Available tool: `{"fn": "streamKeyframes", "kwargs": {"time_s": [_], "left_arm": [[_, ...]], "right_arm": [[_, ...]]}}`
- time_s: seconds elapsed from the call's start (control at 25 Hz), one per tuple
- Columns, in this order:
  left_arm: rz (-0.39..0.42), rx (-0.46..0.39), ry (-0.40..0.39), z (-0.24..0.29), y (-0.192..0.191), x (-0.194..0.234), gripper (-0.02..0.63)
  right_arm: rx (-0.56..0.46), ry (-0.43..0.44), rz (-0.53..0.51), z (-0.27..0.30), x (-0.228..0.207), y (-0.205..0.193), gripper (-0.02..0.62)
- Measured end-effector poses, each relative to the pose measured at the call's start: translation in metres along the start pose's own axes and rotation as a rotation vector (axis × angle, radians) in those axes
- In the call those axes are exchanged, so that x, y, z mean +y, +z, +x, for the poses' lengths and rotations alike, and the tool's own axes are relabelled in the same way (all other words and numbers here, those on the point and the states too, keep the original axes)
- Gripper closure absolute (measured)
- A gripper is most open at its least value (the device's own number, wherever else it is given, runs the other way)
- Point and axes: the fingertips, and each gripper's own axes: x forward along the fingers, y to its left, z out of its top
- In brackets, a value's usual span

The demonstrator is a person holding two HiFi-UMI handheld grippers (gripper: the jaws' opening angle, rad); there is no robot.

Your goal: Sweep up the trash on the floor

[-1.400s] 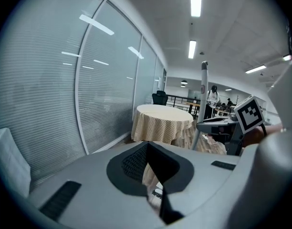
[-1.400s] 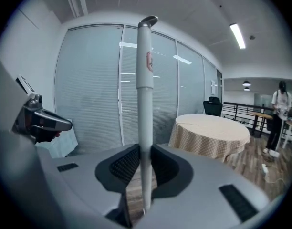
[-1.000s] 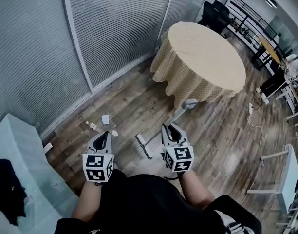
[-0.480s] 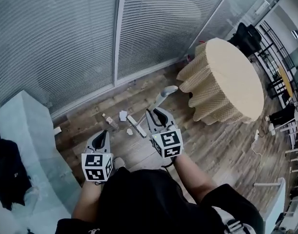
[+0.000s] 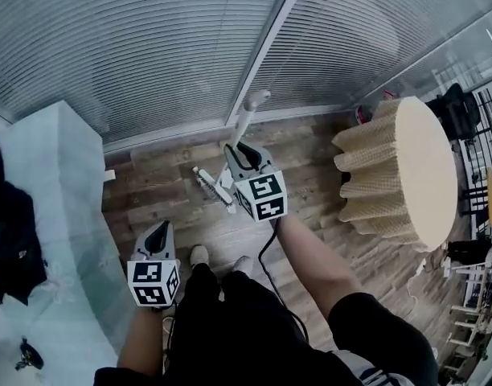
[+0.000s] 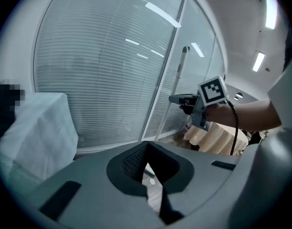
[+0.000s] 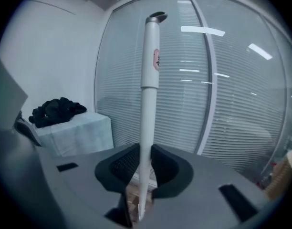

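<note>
Wood floor (image 5: 310, 147), blind-covered glass wall (image 5: 149, 47) along far edge. Right gripper (image 5: 244, 155): jaws clamped on white broom handle (image 7: 149, 80), upright; broom head (image 5: 211, 188) on floor near wall. Left gripper (image 5: 159, 233): jaws together, empty, held low. Small white trash scrap (image 6: 151, 180) on floor just beside broom head. Pale-draped bench (image 5: 61, 183) left, black garment (image 5: 9, 215) on it. Yellow-clothed round table (image 5: 423, 167) right.

A round, yellow-draped table (image 5: 427, 167) fills the right edge. Blinds (image 5: 149, 47) span the top. A black garment (image 5: 9, 223) lies on a pale-covered bench (image 5: 65, 175) at left.
</note>
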Motion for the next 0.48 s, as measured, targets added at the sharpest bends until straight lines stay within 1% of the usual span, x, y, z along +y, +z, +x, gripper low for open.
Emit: {"fn": "streamKeyframes", "kwargs": {"time_s": [0.08, 0.12, 0.2, 0.28, 0.36, 0.48], "left_arm": [[-0.014, 0.014, 0.034, 0.003, -0.010, 0.009, 0.611], [-0.028, 0.017, 0.050, 0.004, -0.015, 0.014, 0.611], [-0.064, 0.024, 0.081, 0.003, -0.026, 0.022, 0.611], [-0.091, 0.038, 0.119, 0.001, -0.039, 0.032, 0.611], [-0.110, 0.058, 0.153, -0.002, -0.054, 0.041, 0.611], [-0.124, 0.091, 0.184, -0.003, -0.075, 0.050, 0.611]], "right_arm": [[-0.006, 0.104, -0.045, 0.030, 0.010, -0.001, 0.511], [-0.010, 0.174, -0.081, 0.042, 0.020, -0.002, 0.512], [-0.011, 0.323, -0.183, 0.063, 0.044, -0.008, 0.512], [-0.008, 0.433, -0.279, 0.083, 0.063, -0.016, 0.512], [-0.011, 0.493, -0.346, 0.101, 0.075, -0.024, 0.512], [-0.026, 0.546, -0.448, 0.123, 0.086, -0.034, 0.512]]}}
